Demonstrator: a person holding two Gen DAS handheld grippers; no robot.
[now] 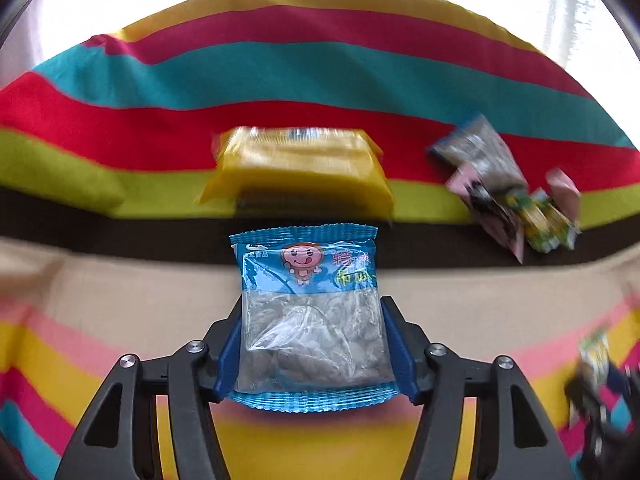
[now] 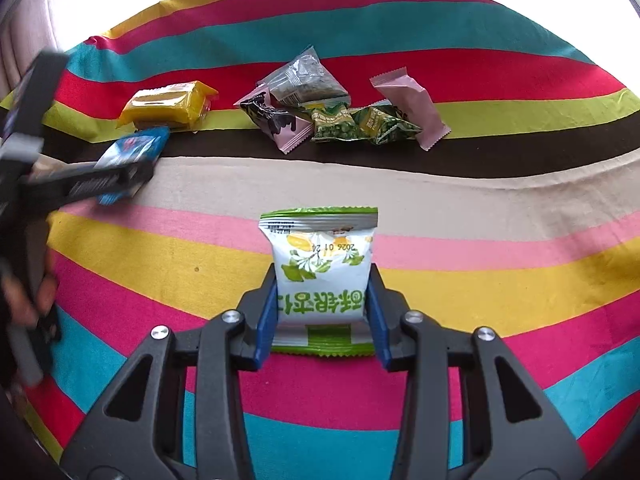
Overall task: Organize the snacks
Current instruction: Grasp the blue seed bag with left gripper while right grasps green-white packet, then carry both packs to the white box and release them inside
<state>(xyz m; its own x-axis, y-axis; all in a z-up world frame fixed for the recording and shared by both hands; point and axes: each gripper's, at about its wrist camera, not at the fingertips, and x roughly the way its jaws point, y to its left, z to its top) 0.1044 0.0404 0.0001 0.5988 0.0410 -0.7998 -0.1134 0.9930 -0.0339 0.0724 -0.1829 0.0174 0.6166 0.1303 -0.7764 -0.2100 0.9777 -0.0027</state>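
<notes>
My left gripper is shut on a blue snack packet with a clear window and holds it above the striped cloth, just short of a yellow packet. In the right wrist view the left gripper shows at the left with the blue packet, next to the yellow packet. My right gripper is shut on a white and green snack packet above the cloth.
A pile of small packets lies at the back: grey, pink and black, two green, pink. The same pile shows in the left wrist view. The striped cloth covers the surface.
</notes>
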